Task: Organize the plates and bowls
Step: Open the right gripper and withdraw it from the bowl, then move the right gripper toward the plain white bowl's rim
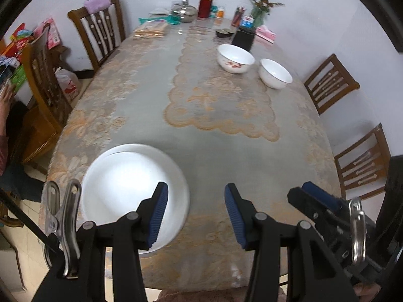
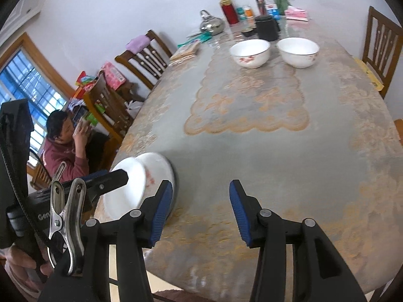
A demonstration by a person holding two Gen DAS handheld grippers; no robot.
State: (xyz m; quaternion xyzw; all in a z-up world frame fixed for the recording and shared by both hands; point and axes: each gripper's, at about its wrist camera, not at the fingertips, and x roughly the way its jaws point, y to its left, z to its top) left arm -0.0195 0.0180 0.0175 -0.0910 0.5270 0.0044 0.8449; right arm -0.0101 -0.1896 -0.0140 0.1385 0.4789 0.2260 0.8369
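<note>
A stack of white plates [image 1: 131,191] lies on the near left of the table, also in the right wrist view [image 2: 141,183]. Two white bowls stand at the far end: one with red flowers [image 1: 235,58] [image 2: 250,52] and a plain one [image 1: 275,73] [image 2: 298,51] to its right. My left gripper [image 1: 196,209] is open and empty, hovering just right of the plates. My right gripper [image 2: 201,206] is open and empty over the near table; its fingers [image 1: 314,198] show at the right in the left wrist view.
The oval table with a lace cloth [image 1: 221,105] has clutter at the far end: a kettle [image 1: 185,11], a red bottle [image 1: 206,2], a black box [image 1: 243,37], a vase. Wooden chairs [image 1: 100,30] stand around it. A seated person [image 2: 65,146] is at the left.
</note>
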